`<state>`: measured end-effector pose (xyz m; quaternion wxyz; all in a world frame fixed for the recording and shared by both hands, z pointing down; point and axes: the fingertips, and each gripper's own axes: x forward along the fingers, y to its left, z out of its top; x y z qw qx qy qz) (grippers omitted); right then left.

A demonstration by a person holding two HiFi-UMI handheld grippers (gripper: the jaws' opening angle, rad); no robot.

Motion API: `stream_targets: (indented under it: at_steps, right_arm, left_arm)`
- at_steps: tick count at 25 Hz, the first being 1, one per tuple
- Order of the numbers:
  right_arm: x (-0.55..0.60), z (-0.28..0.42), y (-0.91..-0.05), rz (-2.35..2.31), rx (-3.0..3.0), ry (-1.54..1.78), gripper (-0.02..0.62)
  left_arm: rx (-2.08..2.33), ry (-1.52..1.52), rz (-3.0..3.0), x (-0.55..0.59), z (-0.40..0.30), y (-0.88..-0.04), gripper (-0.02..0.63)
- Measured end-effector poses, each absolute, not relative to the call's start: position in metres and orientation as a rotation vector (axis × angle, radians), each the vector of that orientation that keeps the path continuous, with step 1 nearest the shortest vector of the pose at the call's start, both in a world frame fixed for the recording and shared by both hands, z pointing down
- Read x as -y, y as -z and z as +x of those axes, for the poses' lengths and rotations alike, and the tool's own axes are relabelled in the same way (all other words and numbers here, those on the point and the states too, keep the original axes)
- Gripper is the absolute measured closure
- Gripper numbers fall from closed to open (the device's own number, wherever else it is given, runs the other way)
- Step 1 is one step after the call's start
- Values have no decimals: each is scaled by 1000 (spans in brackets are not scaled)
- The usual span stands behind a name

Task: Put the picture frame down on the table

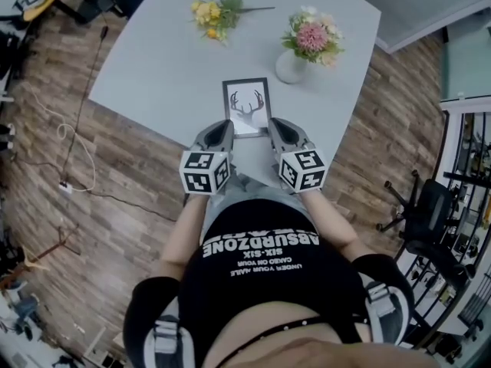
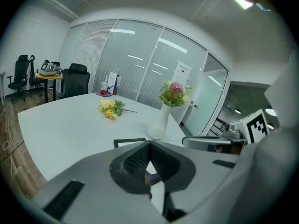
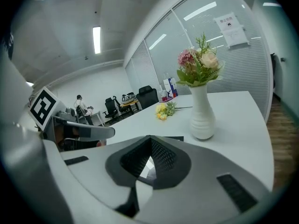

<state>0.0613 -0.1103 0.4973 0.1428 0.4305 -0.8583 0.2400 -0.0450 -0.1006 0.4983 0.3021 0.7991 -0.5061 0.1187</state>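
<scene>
Grey left claw point(image 1: 219, 133) is closed tight, pads together, nothing between them. Black frame point(image 1: 247, 107) with a deer print lies flat on the white surface point(image 1: 153, 60) near its front edge. It sits between the two claws and just ahead of them, gripped by neither. Right claw point(image 1: 280, 129) is also fully closed and empty. Yellow flowers point(image 1: 211, 15) lie further back on the left. White vase point(image 1: 291, 66) stands just behind the frame's right corner.

Table point(image 1: 153, 67): picture frame point(image 1: 247, 106), vase point(image 1: 290, 67), loose flowers point(image 1: 212, 15).
</scene>
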Motion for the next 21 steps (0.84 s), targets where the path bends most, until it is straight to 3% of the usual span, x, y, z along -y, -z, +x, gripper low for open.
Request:
stream_targets:
  at_steps: [21]
  right_arm:
    - [72,67,-461,1239,2547,-500,581]
  left_arm:
    - [1396,-213,2154,54,-36,-469,591]
